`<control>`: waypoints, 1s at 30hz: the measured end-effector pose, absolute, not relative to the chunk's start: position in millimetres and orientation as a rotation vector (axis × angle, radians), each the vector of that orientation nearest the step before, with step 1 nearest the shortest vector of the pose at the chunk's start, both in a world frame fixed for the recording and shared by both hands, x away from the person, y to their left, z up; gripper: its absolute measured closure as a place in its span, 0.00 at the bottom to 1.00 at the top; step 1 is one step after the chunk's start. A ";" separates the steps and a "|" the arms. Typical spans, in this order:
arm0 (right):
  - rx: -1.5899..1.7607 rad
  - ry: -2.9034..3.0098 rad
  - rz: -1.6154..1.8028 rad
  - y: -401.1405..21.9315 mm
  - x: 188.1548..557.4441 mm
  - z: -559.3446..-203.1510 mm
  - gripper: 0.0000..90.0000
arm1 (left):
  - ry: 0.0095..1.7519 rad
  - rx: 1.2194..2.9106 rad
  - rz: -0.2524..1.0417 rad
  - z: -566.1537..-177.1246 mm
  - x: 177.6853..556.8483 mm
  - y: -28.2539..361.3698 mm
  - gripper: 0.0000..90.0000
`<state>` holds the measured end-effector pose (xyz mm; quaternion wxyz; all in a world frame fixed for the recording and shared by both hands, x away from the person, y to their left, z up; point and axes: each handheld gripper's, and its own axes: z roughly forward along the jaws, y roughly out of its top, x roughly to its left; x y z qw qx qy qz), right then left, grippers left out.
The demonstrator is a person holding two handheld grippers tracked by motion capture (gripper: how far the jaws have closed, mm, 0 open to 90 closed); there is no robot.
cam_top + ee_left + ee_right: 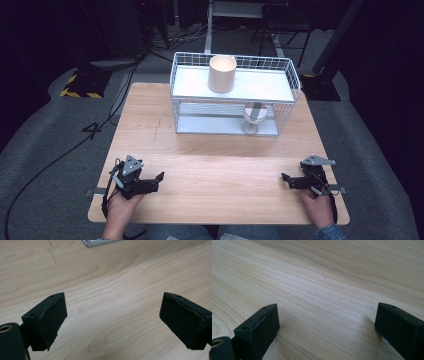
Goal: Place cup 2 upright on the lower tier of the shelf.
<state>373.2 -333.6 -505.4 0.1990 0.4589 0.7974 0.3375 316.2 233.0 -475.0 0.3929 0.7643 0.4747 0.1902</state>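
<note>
Two grippers, both empty with jaws wide apart: left gripper (159, 176) at 7 o'clock on the table (210, 165), right gripper (285, 177) at 5. The nearest things sit in the wire rack (287, 100) at 12: a tan cup (222, 74) upright on the top shelf, mouth up, long axis vertical, and a small goblet (253, 118) below. The cup looks light, stiff, maybe slick, so I'd pinch the rim or squeeze mid-wall gently.
</note>
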 end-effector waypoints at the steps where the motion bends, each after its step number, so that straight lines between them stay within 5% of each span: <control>1: 1.284 2.230 0.944 -333.6 373.2 -505.4 0.07 | 1.207 1.956 0.474 -476.7 316.5 233.0 0.09; 30: 1.284 2.230 0.944 -333.6 373.1 -505.4 0.07 | 1.313 2.089 0.471 -501.7 328.3 231.0 0.16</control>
